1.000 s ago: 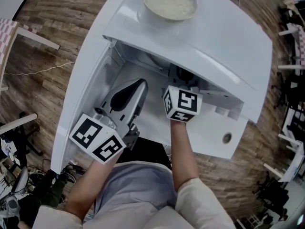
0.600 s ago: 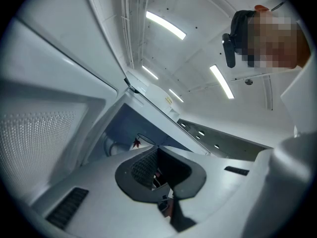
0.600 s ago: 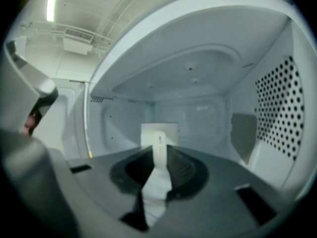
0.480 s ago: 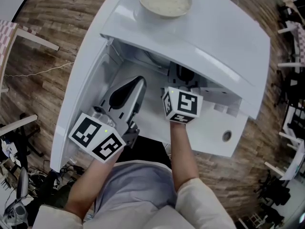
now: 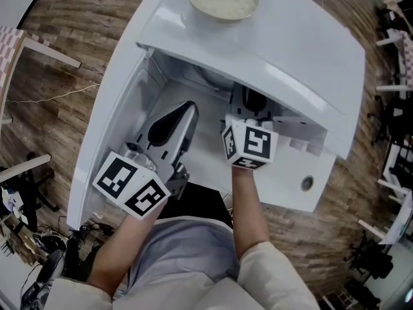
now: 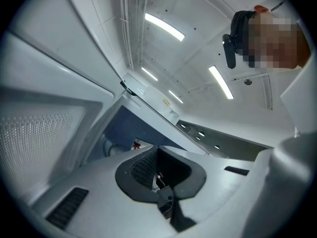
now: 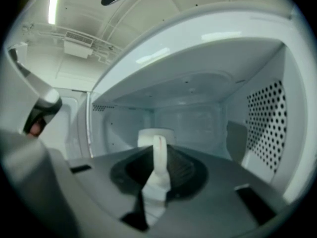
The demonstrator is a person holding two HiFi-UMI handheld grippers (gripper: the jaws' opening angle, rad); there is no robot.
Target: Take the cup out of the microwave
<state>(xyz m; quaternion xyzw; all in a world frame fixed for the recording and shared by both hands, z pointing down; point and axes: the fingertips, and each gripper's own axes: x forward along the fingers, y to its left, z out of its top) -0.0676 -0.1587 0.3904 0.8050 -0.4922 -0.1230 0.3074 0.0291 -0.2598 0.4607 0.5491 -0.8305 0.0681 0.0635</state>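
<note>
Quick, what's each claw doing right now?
Left claw: closed, empty.
Right claw: just closed tighter, gripping the white cup by its handle.

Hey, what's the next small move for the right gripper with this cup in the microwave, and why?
Probably draw the right gripper straight back a little. Its jaws have just been closing and look clamped on the handle of the white cup, which sits inside the open microwave, so the way out looks clear.

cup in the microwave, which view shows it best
Right gripper view: the cup stands straight ahead inside, handle between the right tongs. In the head view the microwave hides it; the left gripper view shows no clear cup.
</note>
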